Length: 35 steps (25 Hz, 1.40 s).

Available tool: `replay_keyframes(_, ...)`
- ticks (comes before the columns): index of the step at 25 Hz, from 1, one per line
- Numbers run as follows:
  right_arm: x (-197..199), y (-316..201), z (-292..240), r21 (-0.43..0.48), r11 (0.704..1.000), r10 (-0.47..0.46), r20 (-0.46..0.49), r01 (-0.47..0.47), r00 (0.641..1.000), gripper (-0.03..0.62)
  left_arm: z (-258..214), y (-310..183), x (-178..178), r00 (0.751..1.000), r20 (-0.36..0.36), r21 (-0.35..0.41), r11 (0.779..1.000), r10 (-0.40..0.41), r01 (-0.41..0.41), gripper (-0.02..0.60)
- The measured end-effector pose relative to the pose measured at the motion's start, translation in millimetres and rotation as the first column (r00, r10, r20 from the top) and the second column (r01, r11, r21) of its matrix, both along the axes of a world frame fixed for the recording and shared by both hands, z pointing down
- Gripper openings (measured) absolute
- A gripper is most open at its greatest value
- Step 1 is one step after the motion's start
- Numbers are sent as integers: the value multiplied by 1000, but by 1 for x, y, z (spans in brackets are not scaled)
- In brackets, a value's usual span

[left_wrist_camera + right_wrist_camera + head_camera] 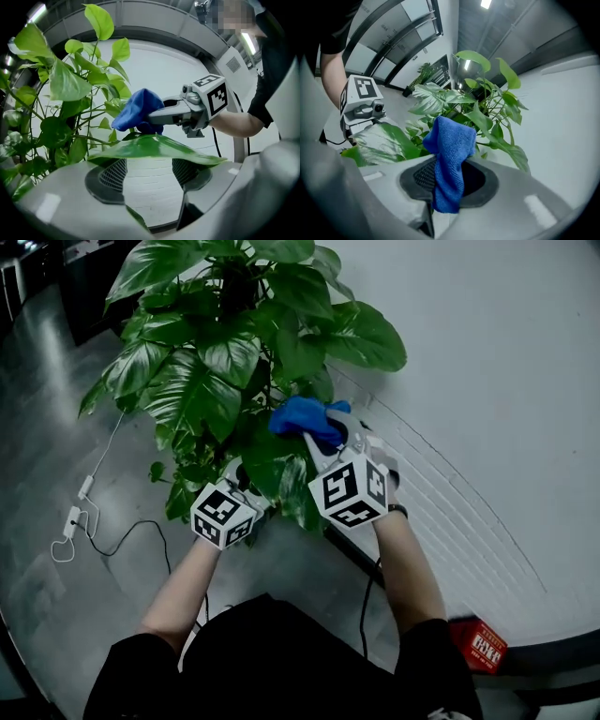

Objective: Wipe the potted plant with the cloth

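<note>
Wiping of one leaf under way. The right gripper (322,439) is clenched on the blue cloth (306,417), a fold of which hangs down between its jaws in the right gripper view (450,161). The bunched end of the cloth sits on a broad lower leaf (154,147) on the plant (217,360), on the side nearest the white wall (487,381). The left gripper (149,172) is released, its jaws standing apart. The same leaf lies flat across their tips, apparently propped from below while the cloth bears on it from above. Which leaves are already clean cannot be told, as none looks wet or streaked. By judgement, this leaf is partly done and the upper foliage, well clear of the cloth, remains. The pot is hidden beneath the leaves in every view, so its contents cannot be given. The plant stands on a grey floor (56,606), across which a cable (127,545) trails.
</note>
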State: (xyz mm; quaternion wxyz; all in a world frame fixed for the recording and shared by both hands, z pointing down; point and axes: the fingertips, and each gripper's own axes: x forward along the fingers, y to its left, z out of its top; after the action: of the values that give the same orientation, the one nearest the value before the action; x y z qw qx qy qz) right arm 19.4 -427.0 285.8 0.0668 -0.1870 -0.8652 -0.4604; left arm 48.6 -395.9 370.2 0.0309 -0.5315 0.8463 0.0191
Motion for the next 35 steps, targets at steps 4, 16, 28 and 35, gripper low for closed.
replay_keyframes(4, 9, -7, 8, -24, 999, 40, 31, -39, 999, 100, 3, 8, -2, 1000, -29, 3, 1000, 12, -12, 305)
replay_keyframes(16, 51, -52, 31, -106, 983, 155, 71, -147, 985, 100, 5, -2, 4, 996, -73, 45, 998, 45, -42, 305)
replay_keyframes(28, 79, -72, 70, -241, 953, 192, 3, -185, 981, 100, 6, -2, 4, 996, -84, 39, 999, 16, -12, 305)
replay_keyframes(35, 94, -75, 90, -252, 952, 171, -24, -171, 985, 100, 9, -7, 16, 996, -90, 40, 999, 4, 0, 305)
